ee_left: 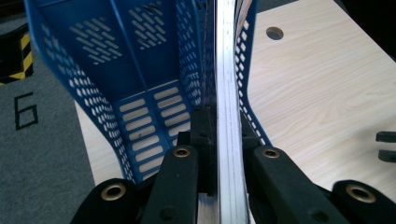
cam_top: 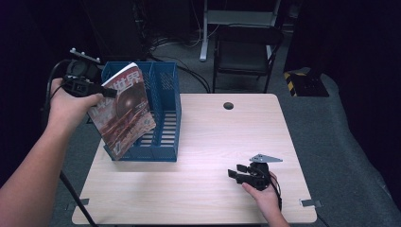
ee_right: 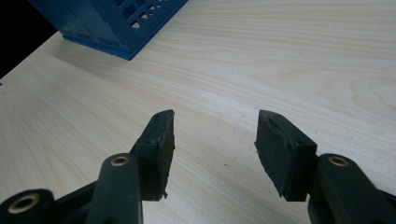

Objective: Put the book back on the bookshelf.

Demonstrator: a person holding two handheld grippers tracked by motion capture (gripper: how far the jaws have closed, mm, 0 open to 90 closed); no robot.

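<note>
Two grippers are at work over a pale wooden table (cam_top: 208,142), each held in one of the person's hands. Nearest the person, low at the table's right side, the right gripper (cam_top: 239,172) rests close above the tabletop with its grey three-cornered plate on top. Its jaws stand wide apart with nothing between them; in the right gripper view (ee_right: 215,135) bare wood grain shows in the gap, and a corner of the blue file rack (ee_right: 116,23) lies well beyond.

Farther off, at the table's left edge, the left gripper (cam_top: 106,92) is raised by the person's left hand (cam_top: 71,104) and has its jaws clamped on the upper edge of a magazine (cam_top: 124,111). This magazine has a reddish-brown cover with a dark sphere and white characters. It hangs tilted, its lower corner down at the front left of the blue perforated file rack (cam_top: 163,113), its cover leaning across the rack's open left side. In the left gripper view the jaws (ee_left: 222,140) press on the magazine's stacked page edges (ee_left: 226,93), which run straight ahead along the rack's wall (ee_left: 187,51); the slotted floor of a compartment shows just to one side.

Beyond the rack, a round cable hole (cam_top: 228,105) sits near the table's far edge, and a dark chair (cam_top: 246,52) stands behind on the grey floor.
</note>
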